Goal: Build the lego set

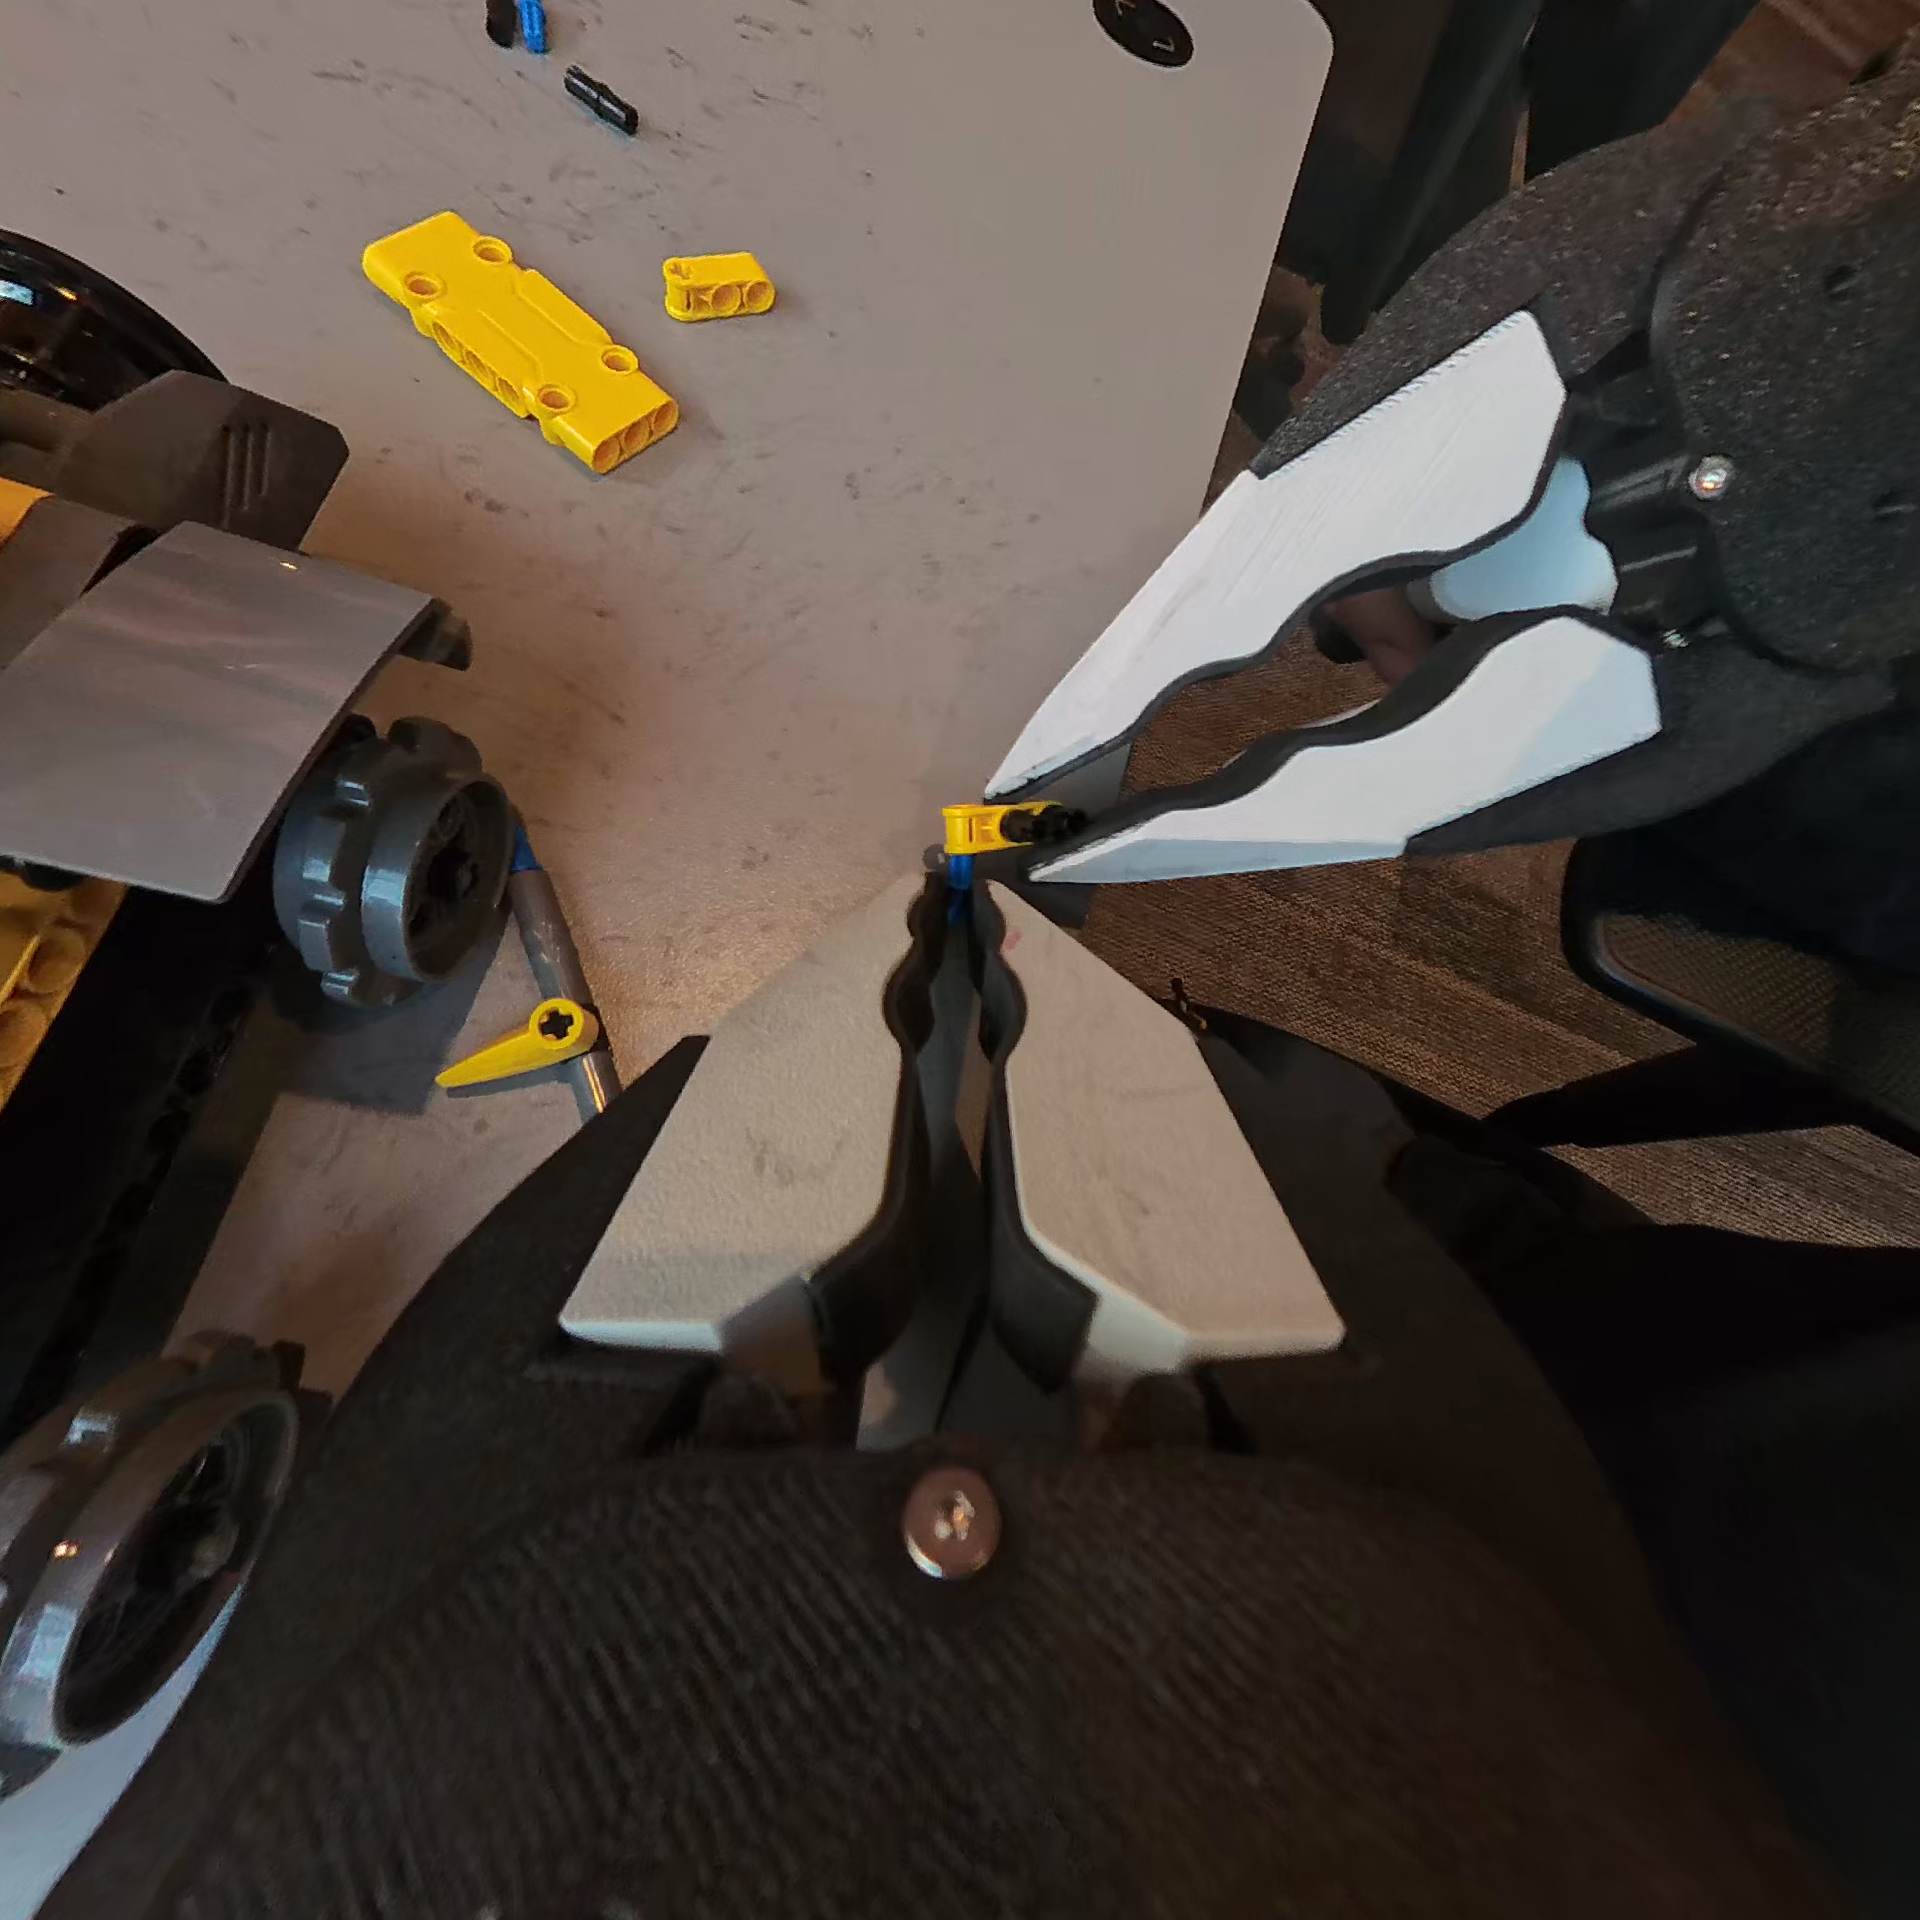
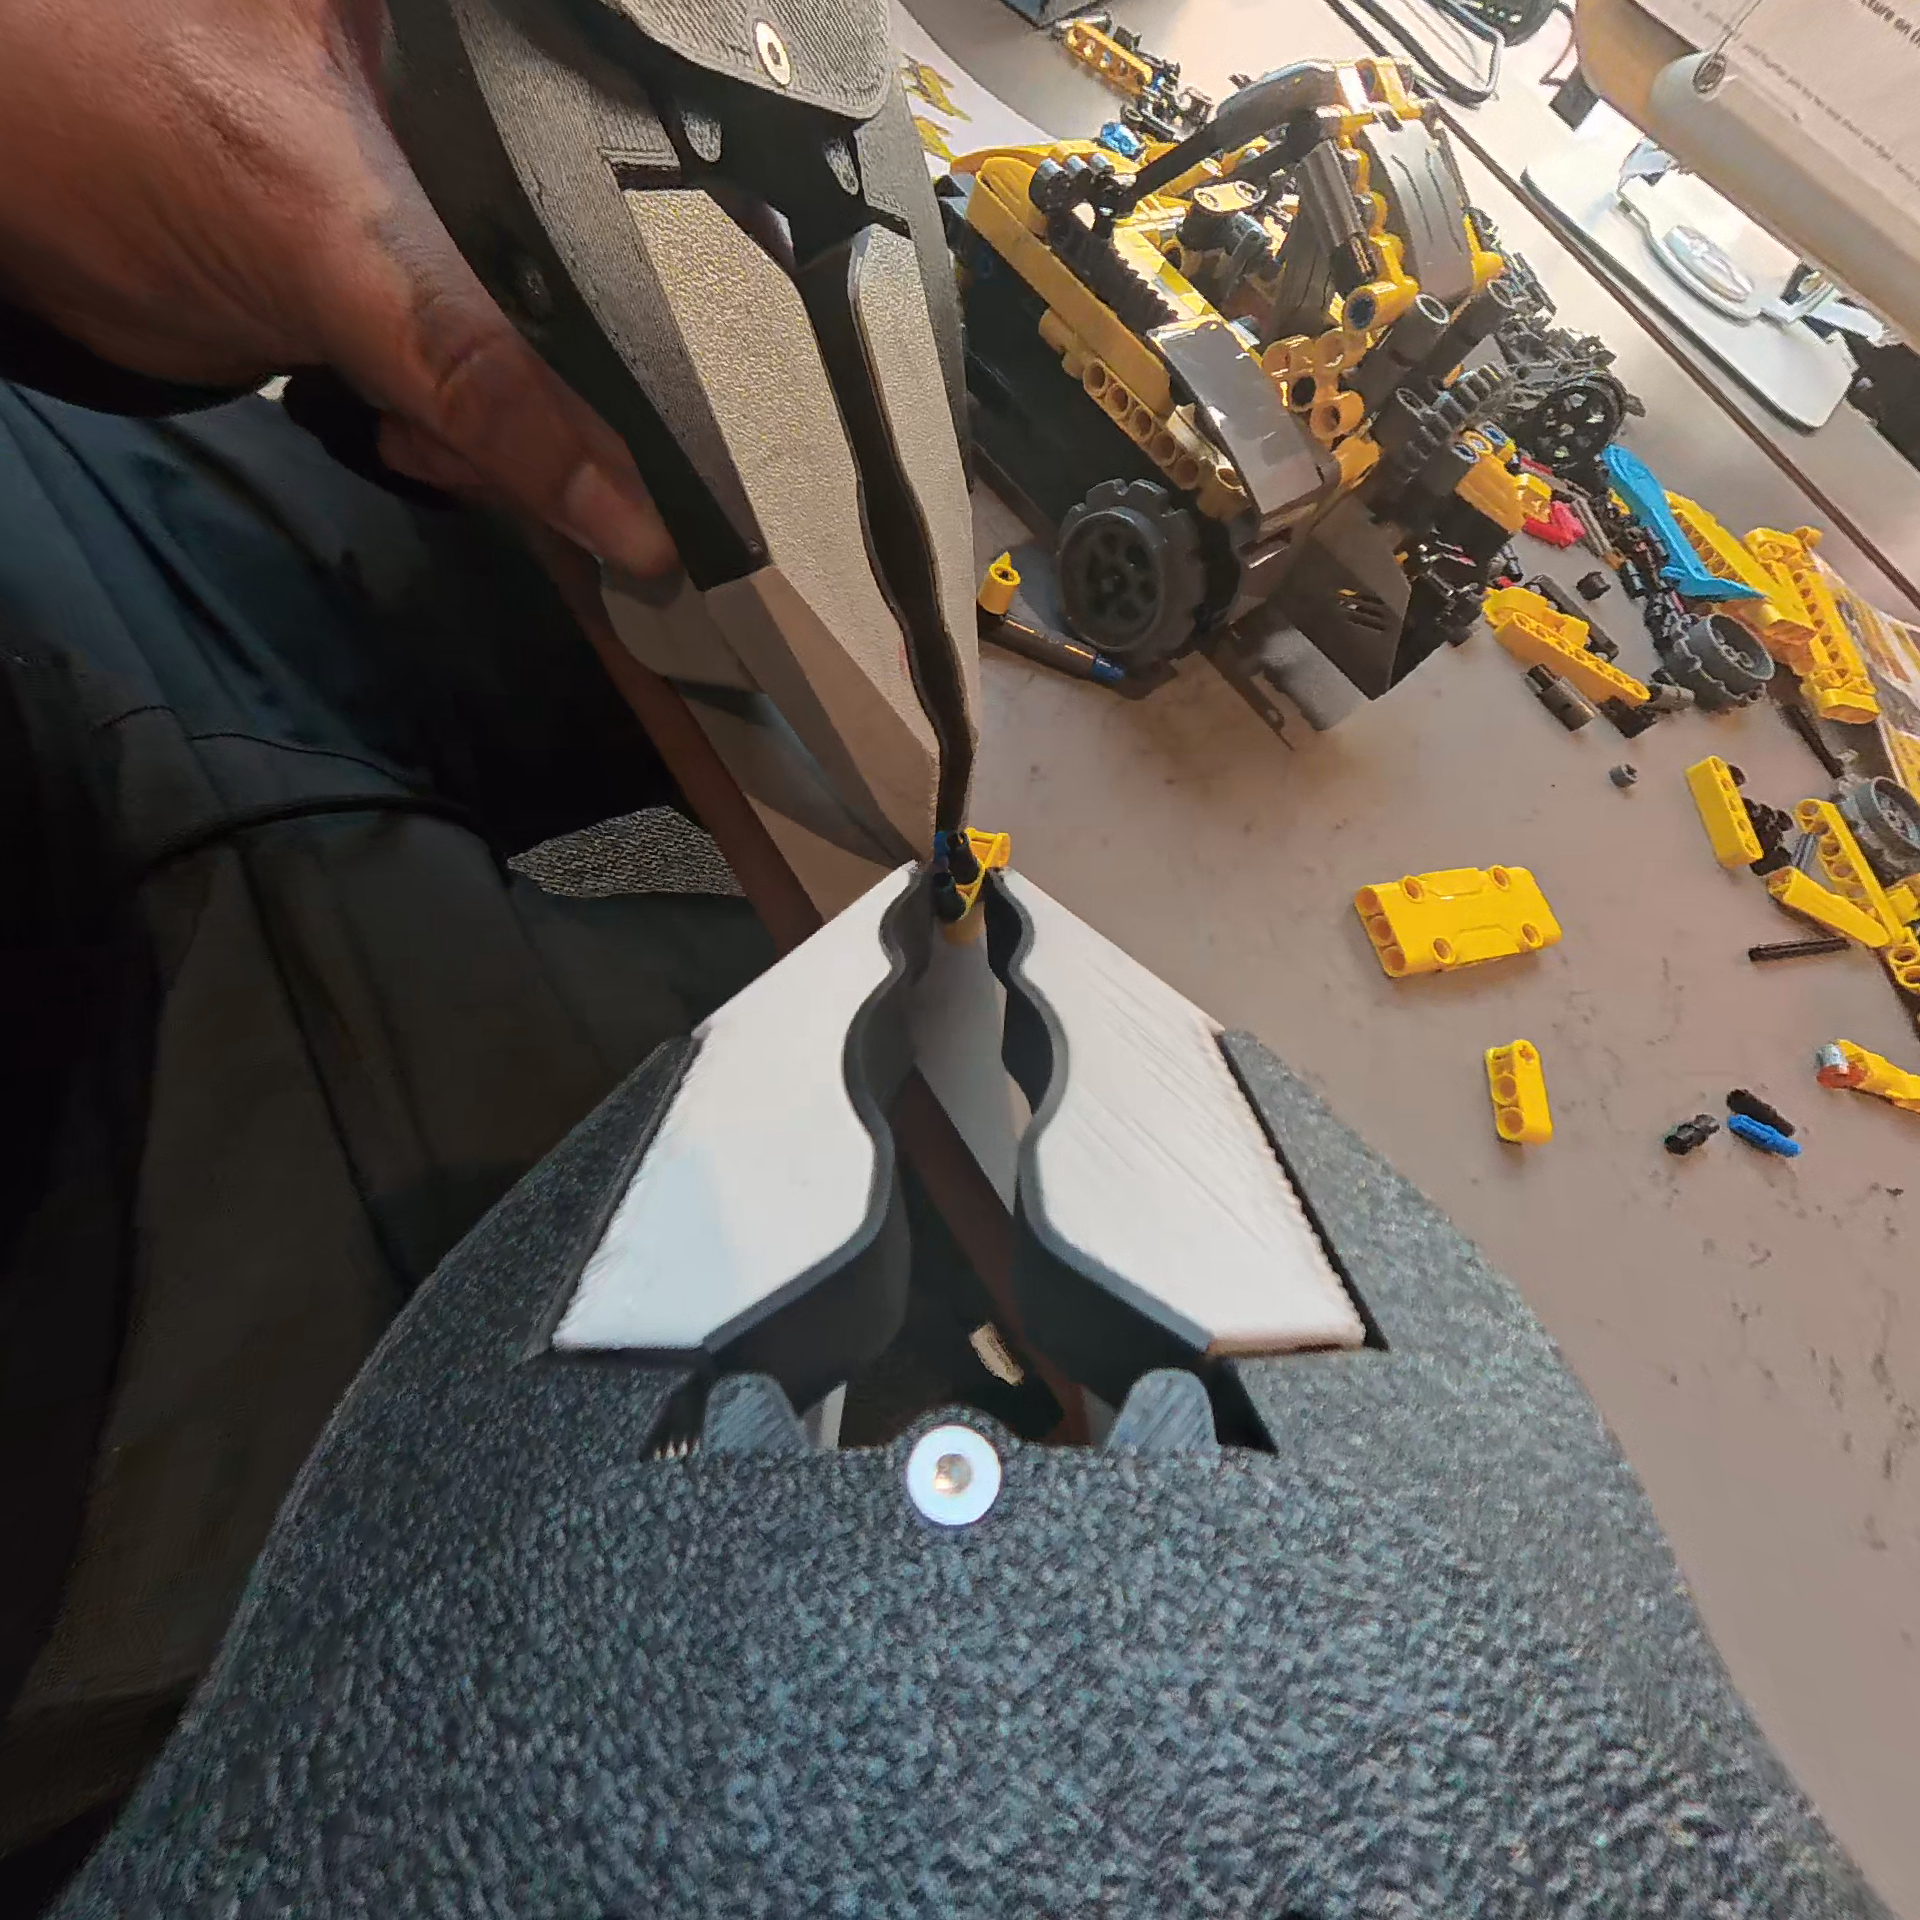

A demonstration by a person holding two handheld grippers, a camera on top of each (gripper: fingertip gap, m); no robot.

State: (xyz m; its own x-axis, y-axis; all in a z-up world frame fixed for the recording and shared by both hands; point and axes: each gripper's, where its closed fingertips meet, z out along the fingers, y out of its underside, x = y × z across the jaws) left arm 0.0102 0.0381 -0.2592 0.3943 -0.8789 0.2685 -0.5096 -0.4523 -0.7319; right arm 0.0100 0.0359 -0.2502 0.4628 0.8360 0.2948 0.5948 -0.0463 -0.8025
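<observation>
While your two grippers meet tip to tip just past the table edge, the left gripper [image 1: 961, 883] is pressed together on a blue pin [image 1: 958, 878] at its very tips, and the right gripper [image 2: 961, 894] is pinching a small yellow connector [image 1: 982, 826] with a black pin [image 1: 1044, 824] seated in its near end. In the left wrist view the blue pin stands directly beneath the yellow connector and touches it or nearly does; whether it has entered a hole cannot be told. Ahead of your left gripper and to its left, a yellow panel [image 1: 520, 343] and a short yellow beam [image 1: 719, 286] lie loose on the table [image 1: 831, 520], with spare black and blue pins farther off. Close on its left sits a partly built yellow and black vehicle model [image 2: 1247, 364], its grey wheel [image 1: 400, 868] resting beside a yellow lever piece [image 1: 525, 1044] on a grey axle. Judging by these views, the black pin appears fitted and the blue pin is at the point of joining; many loose parts lie on the table to the right of your right gripper.
</observation>
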